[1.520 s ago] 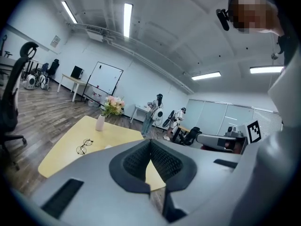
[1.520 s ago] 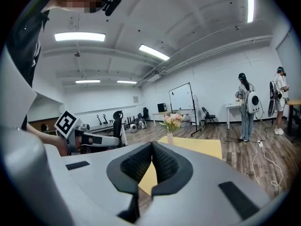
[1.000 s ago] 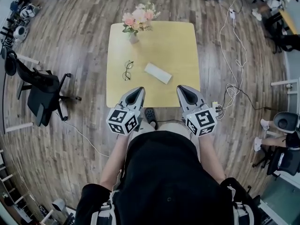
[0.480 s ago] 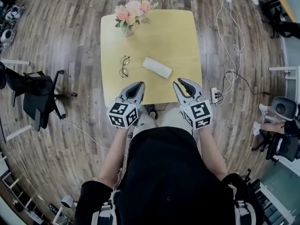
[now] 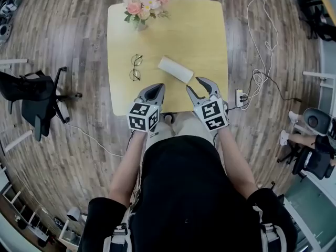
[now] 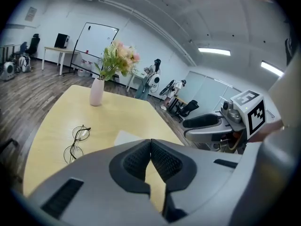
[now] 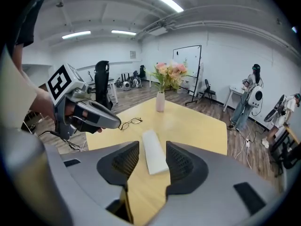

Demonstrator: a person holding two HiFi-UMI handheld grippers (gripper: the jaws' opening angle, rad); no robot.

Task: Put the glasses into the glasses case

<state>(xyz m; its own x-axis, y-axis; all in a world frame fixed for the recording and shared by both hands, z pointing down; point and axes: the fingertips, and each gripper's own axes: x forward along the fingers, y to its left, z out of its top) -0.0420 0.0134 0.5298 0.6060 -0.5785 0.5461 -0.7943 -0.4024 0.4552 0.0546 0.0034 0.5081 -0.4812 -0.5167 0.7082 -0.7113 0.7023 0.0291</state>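
Glasses [image 5: 135, 67] lie on the table [image 5: 199, 35], left of the white glasses case [image 5: 175, 70]. Our claws now hang nearer: left claw [image 5: 156, 86] together, right claw [image 5: 195, 84] opening, empty, so the reach is starting.

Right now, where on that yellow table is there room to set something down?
The far right of the table is bare, from the flower vase across to the right edge and down to the white case. Nearer, it is crowded: glasses and case lie side by side, not touching.
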